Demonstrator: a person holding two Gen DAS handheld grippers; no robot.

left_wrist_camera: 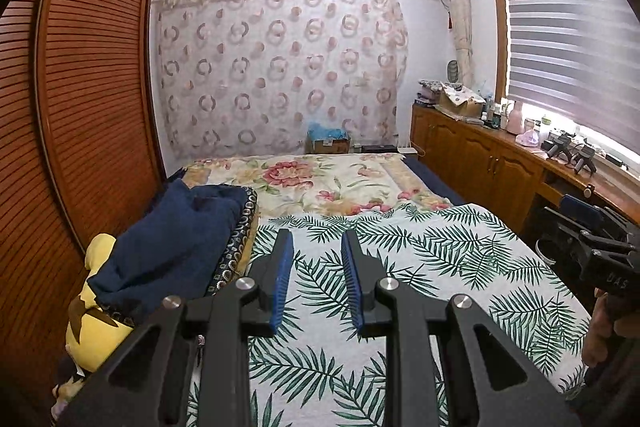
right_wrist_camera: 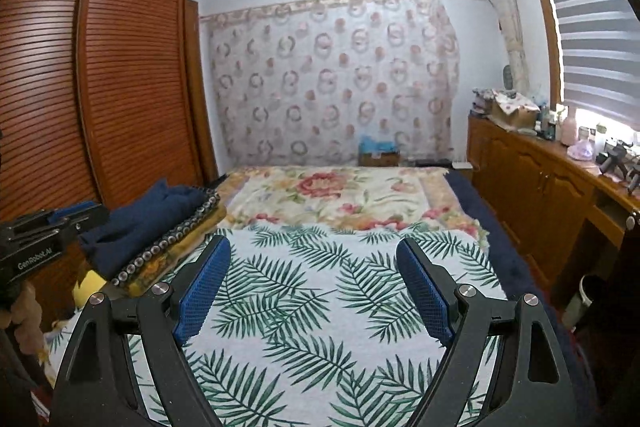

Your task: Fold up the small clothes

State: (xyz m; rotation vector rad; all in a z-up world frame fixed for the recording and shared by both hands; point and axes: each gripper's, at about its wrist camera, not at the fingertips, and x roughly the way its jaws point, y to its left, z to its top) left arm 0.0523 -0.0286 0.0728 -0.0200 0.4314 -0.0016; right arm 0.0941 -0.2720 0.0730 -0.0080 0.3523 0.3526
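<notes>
both grippers are up over the bed, pointing along it toward the far wall; the left gripper [left_wrist_camera: 318, 267] has its blue pads [left_wrist_camera: 282, 279] set narrowly apart with a clear gap between them, nothing in that gap; the right gripper [right_wrist_camera: 314, 287] has its blue pads [right_wrist_camera: 204, 291] spread wide, nothing between those either; under both lies the palm-leaf sheet [left_wrist_camera: 420, 267] [right_wrist_camera: 320, 287], white with green fronds, spread flat over the near part of the bed; beyond it a floral blanket [left_wrist_camera: 320, 183] [right_wrist_camera: 332, 191] with red blooms runs up to the far wall.

the only clothes-like thing in sight is a dark blue cloth [left_wrist_camera: 176, 239] [right_wrist_camera: 160, 211], bunched in a loose heap at the left edge of the bed, just beside the sheet; it sits on a folded patterned blanket [left_wrist_camera: 240, 247] [right_wrist_camera: 172, 255] with a ring-print border; from the left wrist view it lies left of the left gripper's fingers, near them but apart; from the right wrist view it is off to the left and ahead of the right gripper, well apart from it; something yellow [left_wrist_camera: 94, 327] [right_wrist_camera: 90, 287] peeks out below the heap.

in the left wrist view the right gripper's body shows at the right edge; in the right wrist view the left gripper's body shows at the left edge; a slatted wooden wardrobe [left_wrist_camera: 92, 67] [right_wrist_camera: 120, 87] stands on the left; a ring-patterned curtain [left_wrist_camera: 280, 67] [right_wrist_camera: 332, 75] covers the far wall; a wooden cabinet [left_wrist_camera: 480, 155] [right_wrist_camera: 532, 179] lined with bottles runs under the window on the right
</notes>
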